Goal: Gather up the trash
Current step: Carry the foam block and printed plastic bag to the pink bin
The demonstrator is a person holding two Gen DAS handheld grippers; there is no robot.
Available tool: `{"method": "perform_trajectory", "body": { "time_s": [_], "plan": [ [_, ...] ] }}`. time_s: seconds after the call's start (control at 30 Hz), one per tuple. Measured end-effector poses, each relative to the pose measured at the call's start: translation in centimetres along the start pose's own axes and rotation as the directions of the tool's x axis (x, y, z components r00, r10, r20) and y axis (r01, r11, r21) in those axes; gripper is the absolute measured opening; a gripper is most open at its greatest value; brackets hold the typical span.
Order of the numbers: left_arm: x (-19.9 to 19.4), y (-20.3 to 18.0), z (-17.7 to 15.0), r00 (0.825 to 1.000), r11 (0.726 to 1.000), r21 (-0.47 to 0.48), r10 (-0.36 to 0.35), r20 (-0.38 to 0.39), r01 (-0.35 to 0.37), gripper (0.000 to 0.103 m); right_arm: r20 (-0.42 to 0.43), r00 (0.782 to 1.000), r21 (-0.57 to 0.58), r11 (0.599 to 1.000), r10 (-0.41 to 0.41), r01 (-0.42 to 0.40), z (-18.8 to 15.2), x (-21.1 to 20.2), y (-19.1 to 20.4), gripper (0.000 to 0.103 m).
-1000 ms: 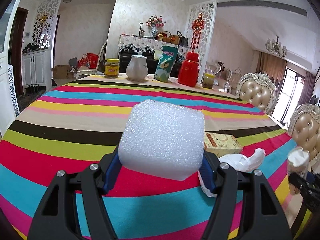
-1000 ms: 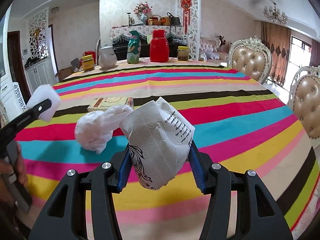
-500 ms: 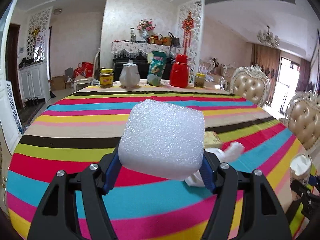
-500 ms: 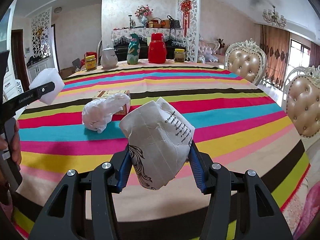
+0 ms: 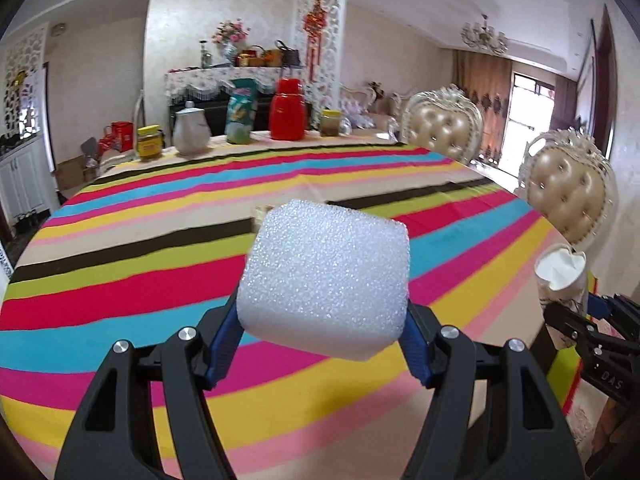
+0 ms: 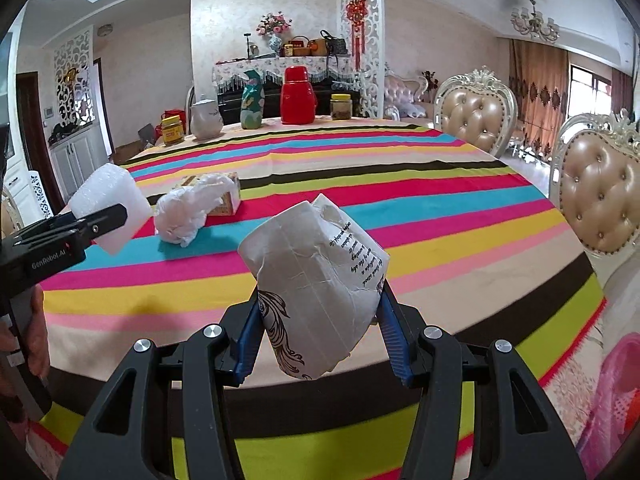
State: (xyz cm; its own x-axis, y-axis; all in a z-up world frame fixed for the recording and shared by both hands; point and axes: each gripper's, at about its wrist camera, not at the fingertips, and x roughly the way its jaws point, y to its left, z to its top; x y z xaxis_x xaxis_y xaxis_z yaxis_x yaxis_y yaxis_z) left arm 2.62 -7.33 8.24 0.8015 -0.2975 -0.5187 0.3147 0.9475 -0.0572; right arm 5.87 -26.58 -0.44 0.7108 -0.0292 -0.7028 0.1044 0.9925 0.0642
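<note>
My left gripper [image 5: 322, 344] is shut on a white foam block [image 5: 326, 284] and holds it above the striped tablecloth [image 5: 120, 280]. The foam block also shows at the left of the right wrist view [image 6: 106, 206]. My right gripper [image 6: 318, 340] is shut on a crumpled paper cup [image 6: 316, 284] with black print, held above the table's near edge. The cup shows at the right of the left wrist view [image 5: 560, 276]. A crumpled white plastic bag [image 6: 188, 210] lies on the table against a small cardboard box [image 6: 230, 200].
Jars, a white teapot [image 6: 206, 120], a snack bag [image 6: 252, 100] and a red flask [image 6: 297, 96] stand along the table's far edge. Padded chairs [image 6: 476, 120] stand at the right. A pink bin [image 6: 616, 400] shows at the lower right, off the table.
Both grippers have pulled back toward the table's near edge with their loads and turned right. The plastic bag and box now lie farther away, hidden behind the foam in the left view.
</note>
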Motion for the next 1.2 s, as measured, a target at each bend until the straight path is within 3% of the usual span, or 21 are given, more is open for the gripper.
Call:
{"method": "perform_trajectory", "body": {
  "time_s": [0.27, 0.67, 1.2],
  "plan": [
    [0.4, -5.1, -0.8, 0.994, 0.993, 0.069, -0.092, -0.051, 0.095, 0.066, 0.002, 0.999, 0.030, 0.998, -0.049, 0.049, -1.6, -1.5, -3.1, 0.051],
    [1.2, -13.9, -1.4, 0.976, 0.955, 0.206, -0.198, -0.088, 0.212, 0.066, 0.025, 0.991, 0.087, 0.988, -0.132, 0.130, -3.4, -4.0, -8.0, 0.051],
    [1.8, -22.7, -2.7, 0.941, 0.904, 0.263, -0.316, -0.124, 0.338, 0.066, 0.049, 0.954, 0.209, 0.937, -0.295, 0.279, -6.7, -8.5, -15.1, 0.051]
  ]
}}
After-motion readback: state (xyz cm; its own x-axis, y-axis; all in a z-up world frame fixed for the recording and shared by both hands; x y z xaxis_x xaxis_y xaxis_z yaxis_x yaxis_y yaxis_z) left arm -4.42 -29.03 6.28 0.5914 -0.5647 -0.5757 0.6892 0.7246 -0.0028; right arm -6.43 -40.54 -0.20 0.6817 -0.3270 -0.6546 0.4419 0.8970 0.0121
